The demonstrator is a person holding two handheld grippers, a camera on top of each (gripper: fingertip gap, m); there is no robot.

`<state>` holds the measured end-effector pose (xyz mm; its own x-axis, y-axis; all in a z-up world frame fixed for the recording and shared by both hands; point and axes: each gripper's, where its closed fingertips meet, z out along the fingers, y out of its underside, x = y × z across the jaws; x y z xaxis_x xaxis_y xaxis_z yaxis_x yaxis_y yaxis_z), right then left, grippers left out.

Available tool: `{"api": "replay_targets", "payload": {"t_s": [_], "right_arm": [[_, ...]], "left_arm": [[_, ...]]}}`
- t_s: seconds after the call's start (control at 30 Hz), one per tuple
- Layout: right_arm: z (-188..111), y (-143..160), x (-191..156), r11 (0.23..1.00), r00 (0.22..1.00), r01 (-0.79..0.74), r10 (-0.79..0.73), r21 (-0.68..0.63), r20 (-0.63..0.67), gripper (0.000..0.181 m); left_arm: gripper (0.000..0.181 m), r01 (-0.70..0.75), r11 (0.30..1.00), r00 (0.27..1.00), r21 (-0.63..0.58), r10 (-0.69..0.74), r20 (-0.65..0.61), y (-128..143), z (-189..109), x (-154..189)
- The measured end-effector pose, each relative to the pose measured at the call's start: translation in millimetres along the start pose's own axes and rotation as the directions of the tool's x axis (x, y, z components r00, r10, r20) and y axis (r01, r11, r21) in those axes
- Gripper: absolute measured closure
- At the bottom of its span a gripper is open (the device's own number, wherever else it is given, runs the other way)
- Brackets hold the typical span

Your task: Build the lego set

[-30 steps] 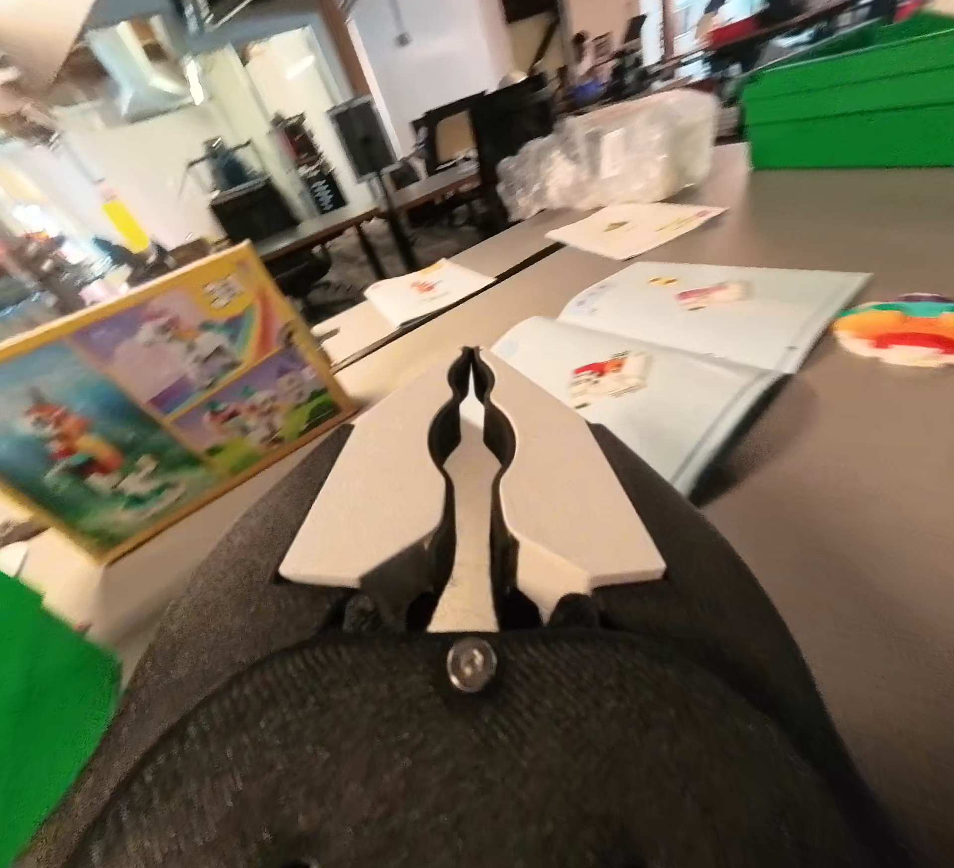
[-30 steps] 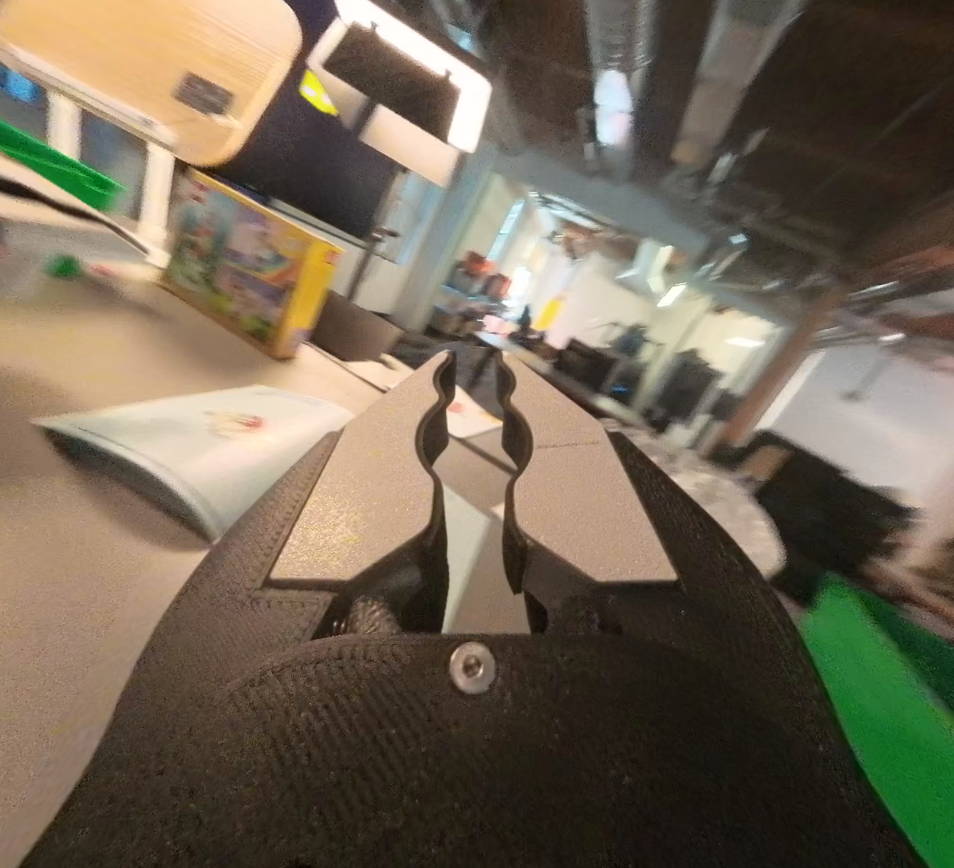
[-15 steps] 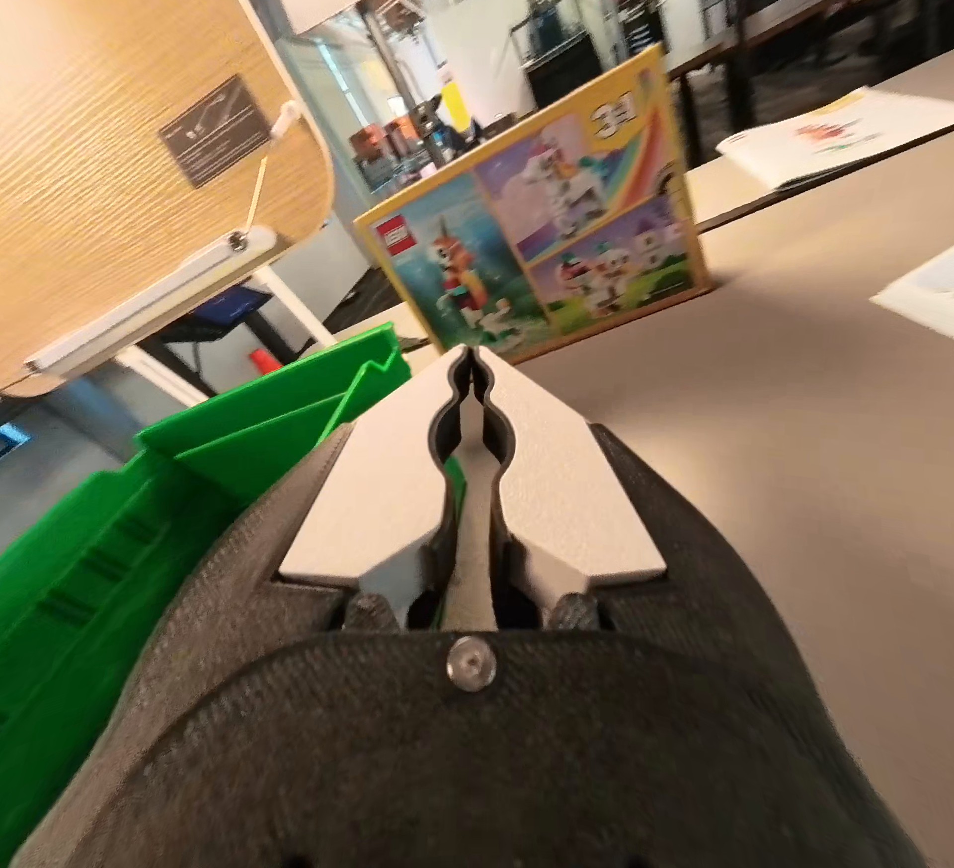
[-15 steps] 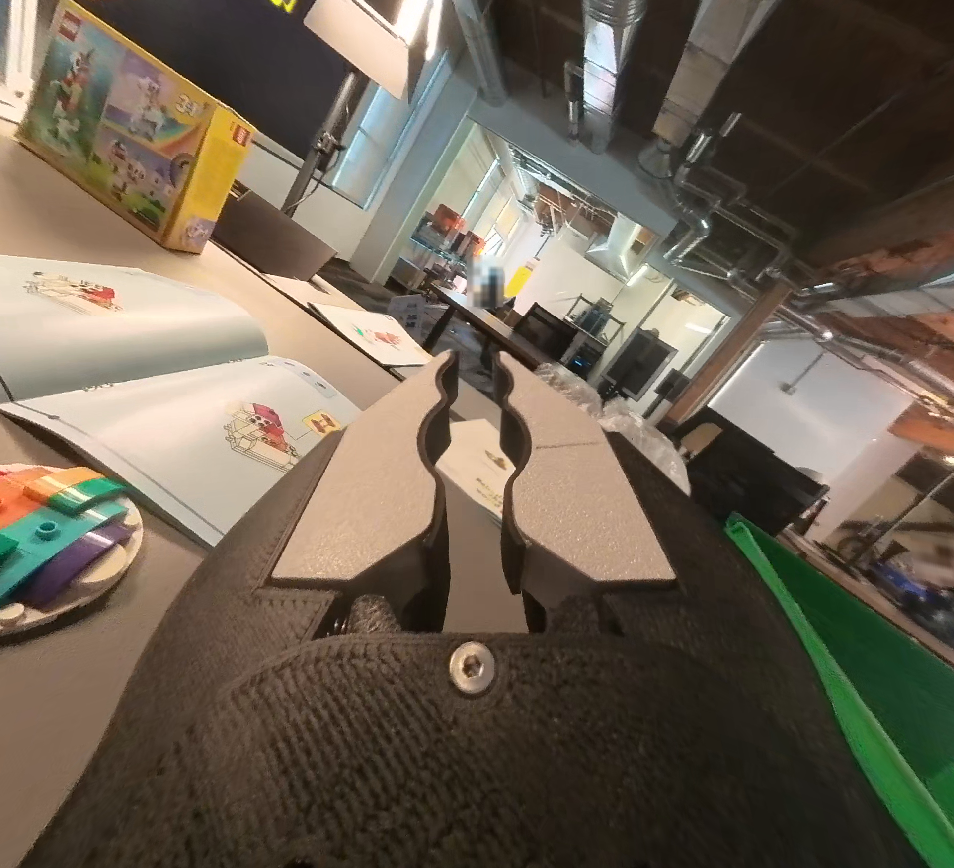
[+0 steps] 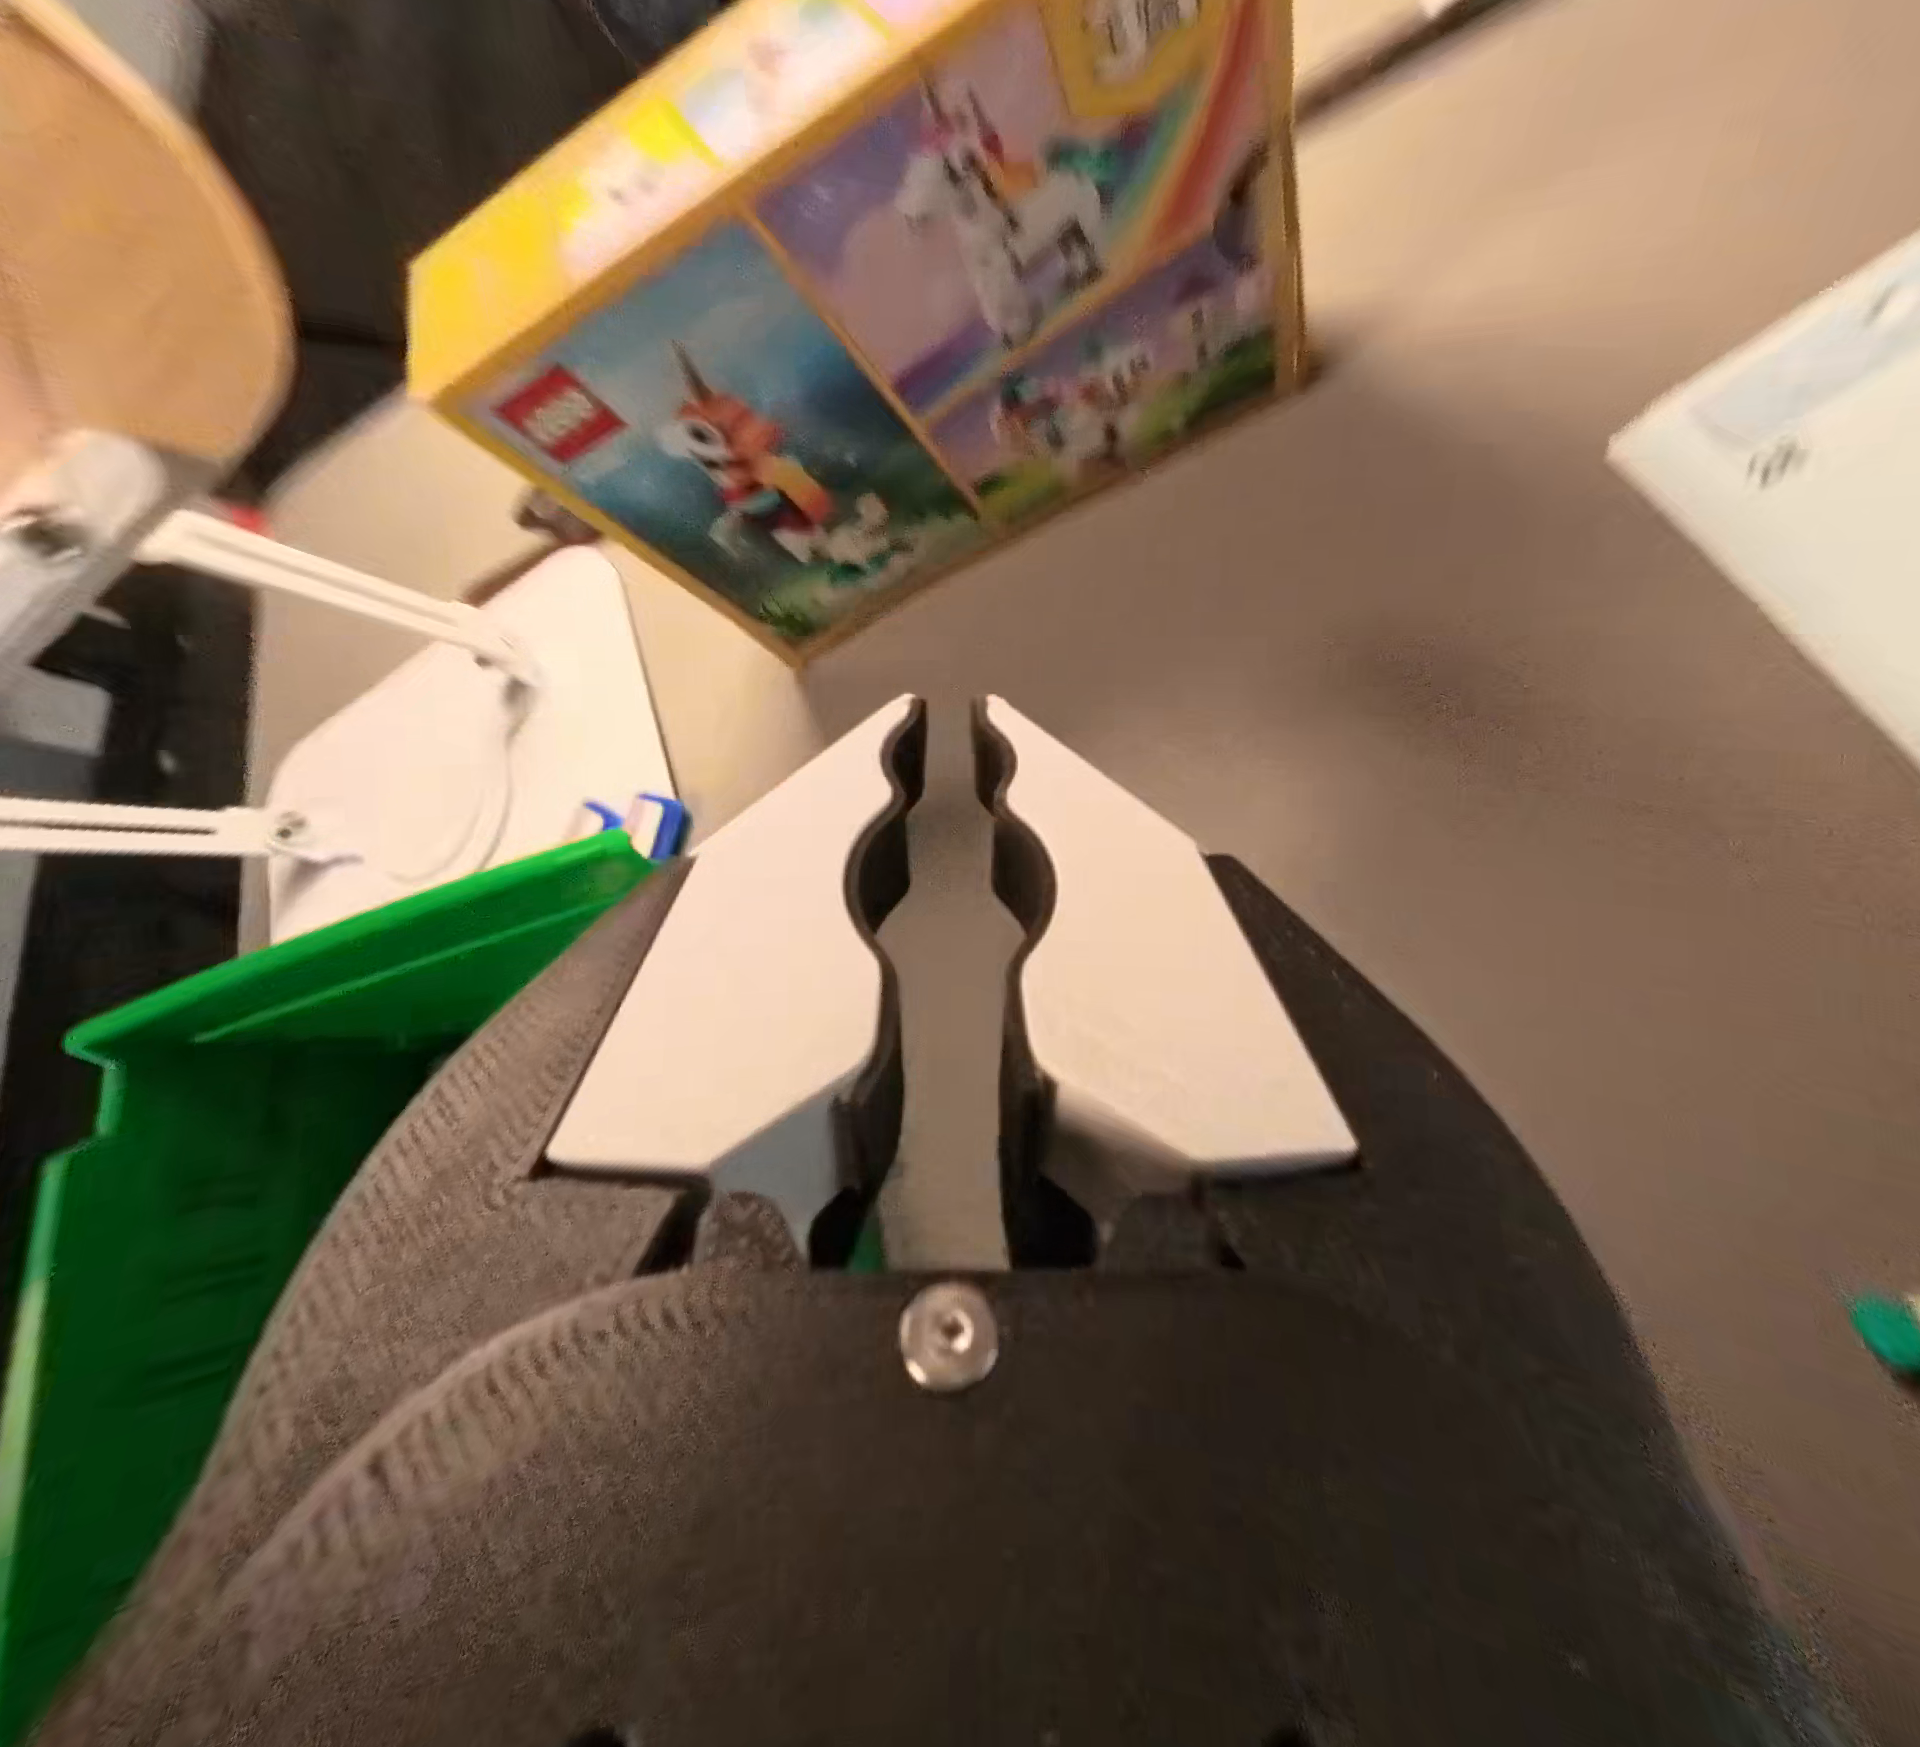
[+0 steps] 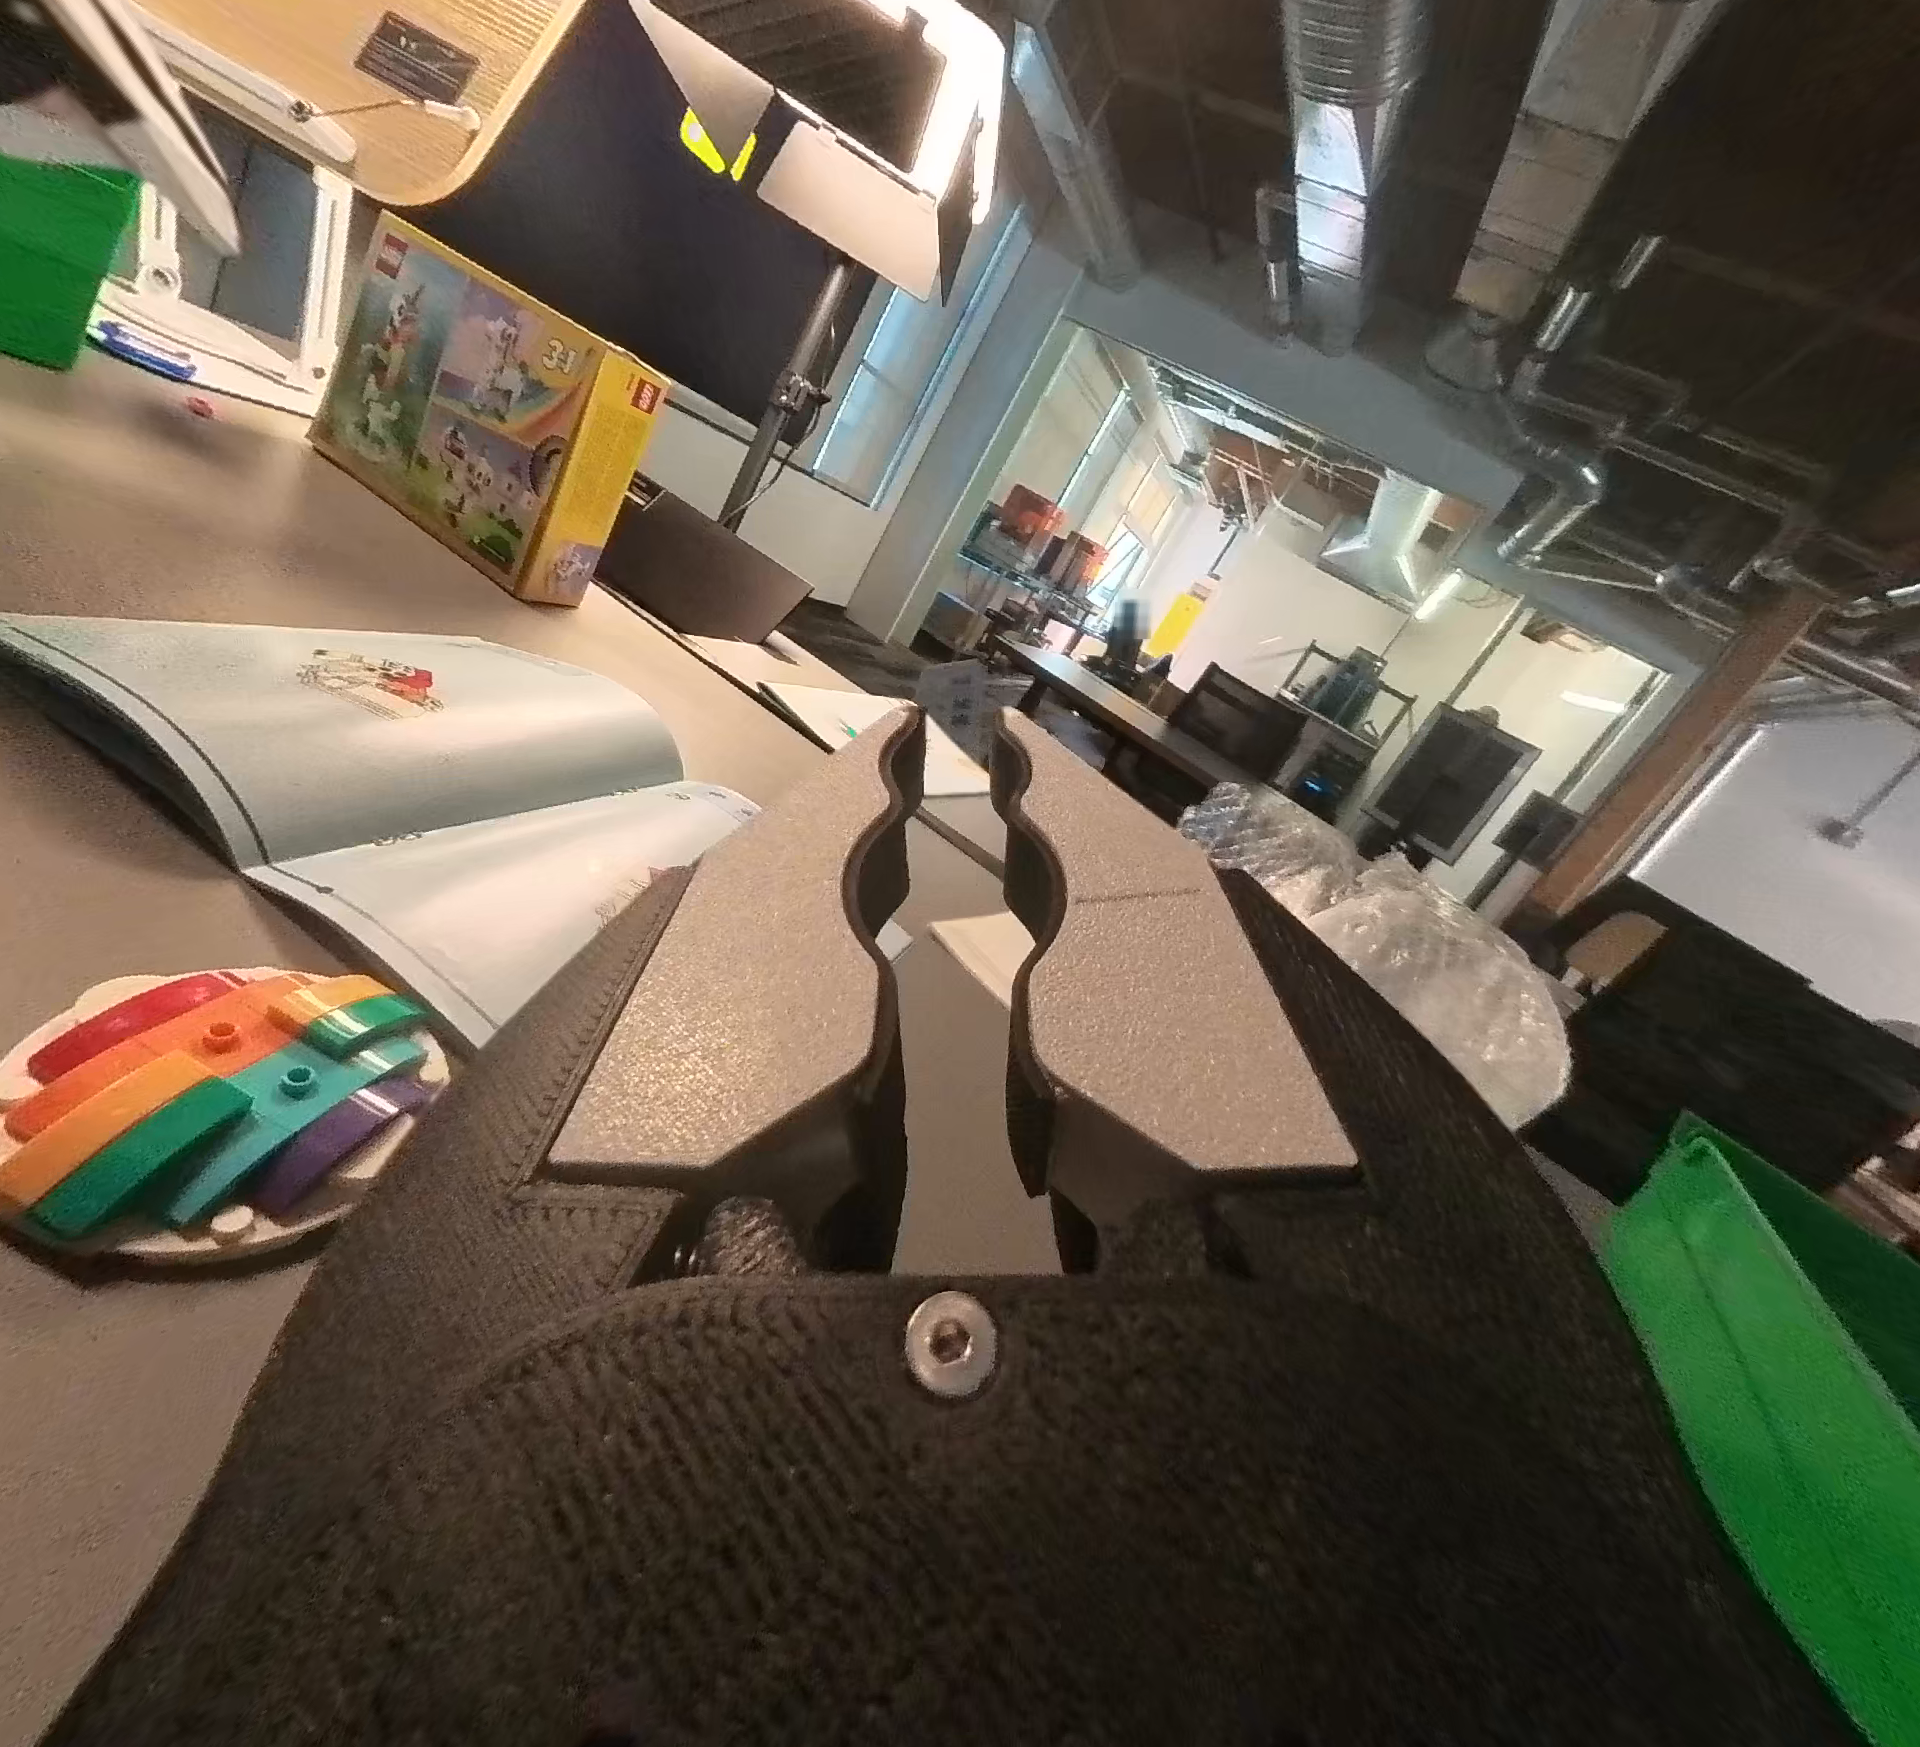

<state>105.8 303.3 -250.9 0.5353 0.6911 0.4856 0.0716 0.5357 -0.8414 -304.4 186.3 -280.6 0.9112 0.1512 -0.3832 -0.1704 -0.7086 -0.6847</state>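
Note:
My left gripper (image 5: 948, 710) is empty, its jaws a narrow gap apart, held above the beige table. It points at the yellow lego box (image 5: 883, 263) standing ahead. My right gripper (image 6: 958, 726) is empty too, with a narrow gap between its jaws, low over the table. A rainbow lego build on a round white plate (image 6: 197, 1105) lies to its left. The open instruction booklet (image 6: 395, 762) lies beyond that, and its corner shows in the left wrist view (image 5: 1818, 502). The box also shows far left in the right wrist view (image 6: 488, 440).
A green bin (image 5: 260, 1126) sits left of my left gripper, another green bin (image 6: 1787, 1385) right of my right gripper. A small green piece (image 5: 1886, 1354) lies on the table at right. Clear plastic bags (image 6: 1403, 949) lie ahead right. A white lamp arm (image 5: 312, 575) stands behind the bin. The tips of one gripper are about 45 cm away from the tips of the other.
My left gripper has swung left from the booklet to the box and tilted down, and its jaws have parted slightly. My right gripper has swung left, bringing the rainbow build further into view.

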Motion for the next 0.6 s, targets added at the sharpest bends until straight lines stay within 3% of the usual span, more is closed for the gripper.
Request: {"api": "replay_targets", "payload": {"t_s": [0.1,0.2,0.33,0.47,0.6], "right_arm": [[-0.3,-0.6,-0.7,1.000,1.000,-0.009,0.009,0.002,0.005,0.171],[0.3,0.7,-3.0,1.000,1.000,0.006,-0.006,-0.008,0.011,0.172],[0.9,1.1,-5.7,1.000,0.999,0.026,-0.026,-0.013,0.019,0.172],[1.6,2.2,-6.1,0.999,0.999,0.029,-0.028,-0.019,0.021,0.172],[2.1,3.4,-7.5,0.999,0.999,0.035,-0.034,-0.026,0.025,0.172]], "left_arm": [[0.168,-0.063,0.935,0.991,-0.350,0.017,-0.134,15.1,18.7,-6.6],[0.159,-0.041,0.819,0.982,-0.573,-0.074,-0.176,30.2,37.1,-24.8],[0.152,0.002,0.699,0.980,-0.715,-0.144,-0.138,45.3,53.6,-46.5],[0.154,-0.030,0.648,0.987,-0.761,-0.101,-0.124,51.7,61.5,-56.1],[0.180,-0.123,0.610,0.990,-0.783,0.018,-0.141,54.8,66.5,-56.4]]}}
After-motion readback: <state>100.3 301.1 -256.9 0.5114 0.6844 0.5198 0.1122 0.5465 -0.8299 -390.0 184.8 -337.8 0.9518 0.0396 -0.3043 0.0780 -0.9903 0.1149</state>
